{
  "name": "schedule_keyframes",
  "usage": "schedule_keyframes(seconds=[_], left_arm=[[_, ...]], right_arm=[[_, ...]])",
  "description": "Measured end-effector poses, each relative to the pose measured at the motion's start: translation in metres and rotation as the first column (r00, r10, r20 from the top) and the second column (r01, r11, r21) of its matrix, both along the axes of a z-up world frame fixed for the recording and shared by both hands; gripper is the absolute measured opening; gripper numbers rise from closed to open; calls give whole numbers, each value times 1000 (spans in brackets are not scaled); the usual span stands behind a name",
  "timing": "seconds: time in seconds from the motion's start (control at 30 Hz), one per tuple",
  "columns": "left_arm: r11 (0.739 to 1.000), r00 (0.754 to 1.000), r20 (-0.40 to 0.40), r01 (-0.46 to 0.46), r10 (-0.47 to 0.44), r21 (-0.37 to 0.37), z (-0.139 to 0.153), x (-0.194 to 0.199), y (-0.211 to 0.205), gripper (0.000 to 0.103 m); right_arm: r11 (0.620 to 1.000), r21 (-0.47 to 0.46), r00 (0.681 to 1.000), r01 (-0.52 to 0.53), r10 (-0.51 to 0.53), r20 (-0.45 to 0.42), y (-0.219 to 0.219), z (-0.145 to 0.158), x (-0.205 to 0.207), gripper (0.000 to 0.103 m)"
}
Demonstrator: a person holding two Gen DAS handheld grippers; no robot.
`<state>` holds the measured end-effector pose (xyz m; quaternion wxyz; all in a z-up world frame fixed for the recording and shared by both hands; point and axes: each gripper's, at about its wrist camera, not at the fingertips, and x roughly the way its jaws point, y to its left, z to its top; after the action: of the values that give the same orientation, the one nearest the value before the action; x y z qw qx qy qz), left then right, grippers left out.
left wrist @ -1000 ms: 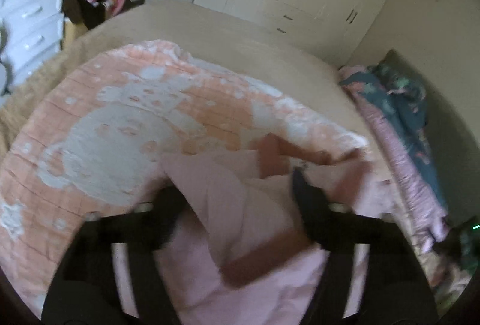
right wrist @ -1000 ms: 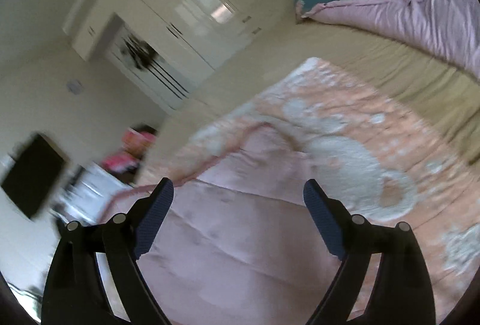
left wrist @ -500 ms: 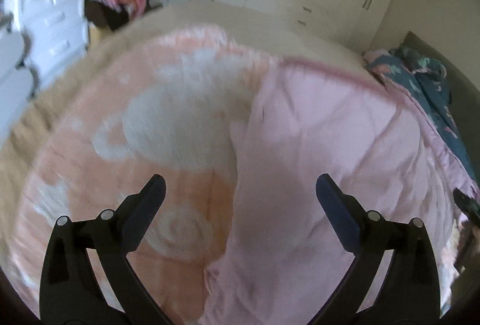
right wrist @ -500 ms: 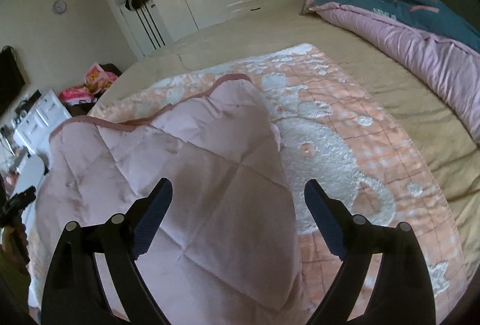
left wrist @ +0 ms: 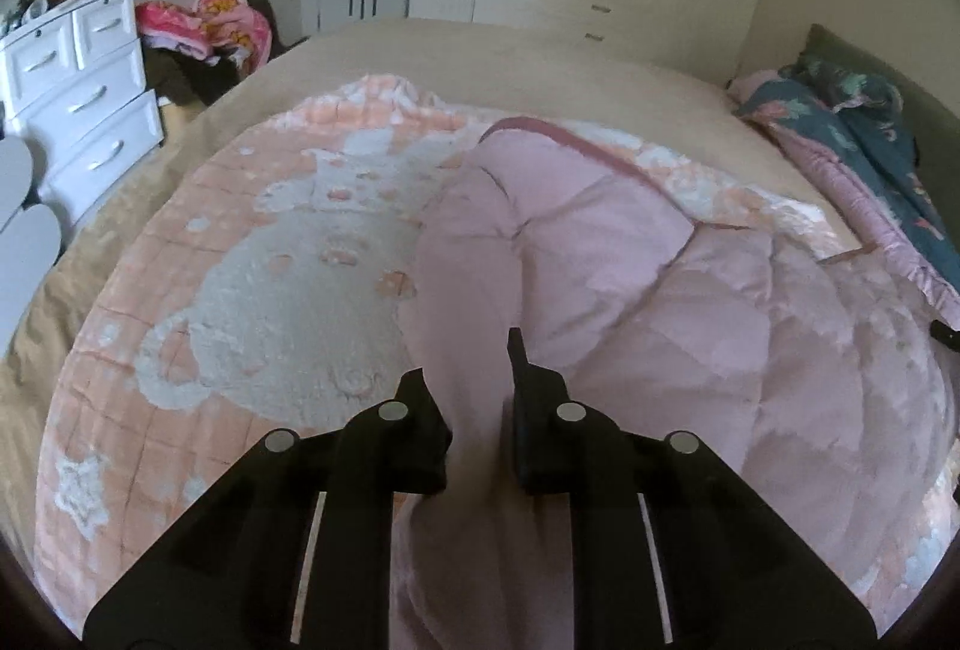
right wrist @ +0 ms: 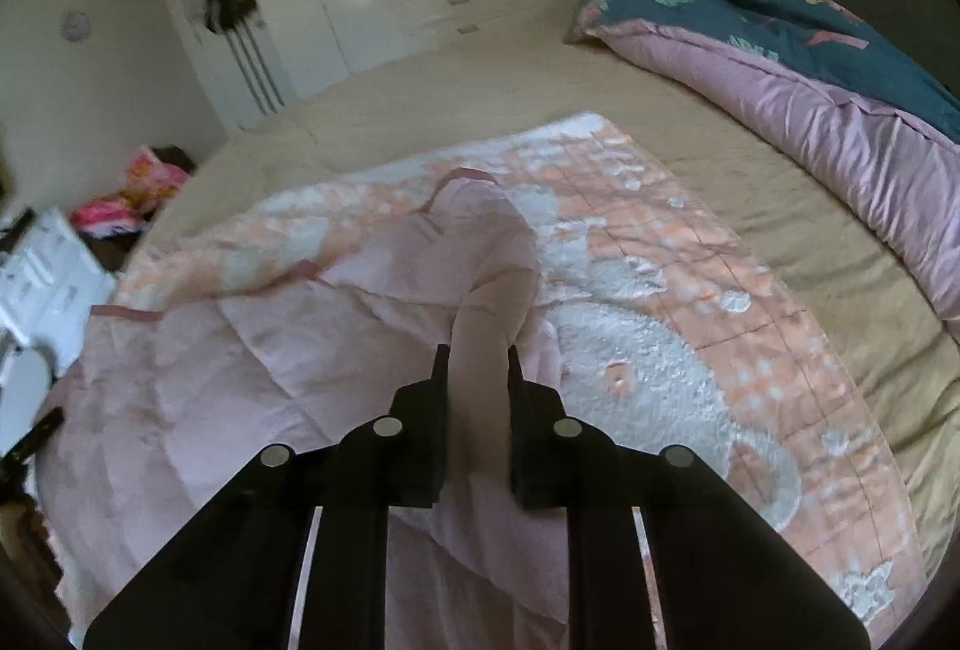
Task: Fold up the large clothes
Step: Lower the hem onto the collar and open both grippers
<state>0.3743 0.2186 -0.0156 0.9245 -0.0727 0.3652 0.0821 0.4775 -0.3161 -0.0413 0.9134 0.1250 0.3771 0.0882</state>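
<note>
**Both grippers are now biting into the pink fold of the blanket**

A moment ago both sets of jaws were standing wide above the cloth; now the left gripper (left wrist: 474, 380) is pinching a raised ridge of the blanket (left wrist: 630, 254), and the right gripper (right wrist: 475, 380) is clamping another ridge of the same pink underside. The patterned peach face is lying flat on the bed (right wrist: 690, 92) ahead and to the outer side of each gripper, with the turned-over pink part bunching between them. To my eye that means the next fold is being set up, with both holds in place for a lift. How many layers each jaw is catching is hidden behind the fingers, and the blanket's near edge is running out of view below both grippers
</note>
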Motion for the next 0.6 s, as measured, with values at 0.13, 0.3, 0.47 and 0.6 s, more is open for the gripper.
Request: schedule_keyframes(seconds=[0.13,0.3,0.47,0.6], left_arm=[[999,999,-39,-27,26,-23,-18,1,3,11],[998,998,-41,-51,50,-24,-15,-9,3,22],[998,998,-15,-58,57,-14,5,-32,-6,46],[997,998,0,-68,68,-23,17,-48,-9,67]], right_arm=[[999,-20,996,33,-35,-88,6,-33,18,16],[997,37,991,62,-57,-120,-5,-41,10,23],[974,181,988,134,-118,-97,-30,-27,-22,74],[958,258,992,128,-118,-54,-45,-16,-59,89]])
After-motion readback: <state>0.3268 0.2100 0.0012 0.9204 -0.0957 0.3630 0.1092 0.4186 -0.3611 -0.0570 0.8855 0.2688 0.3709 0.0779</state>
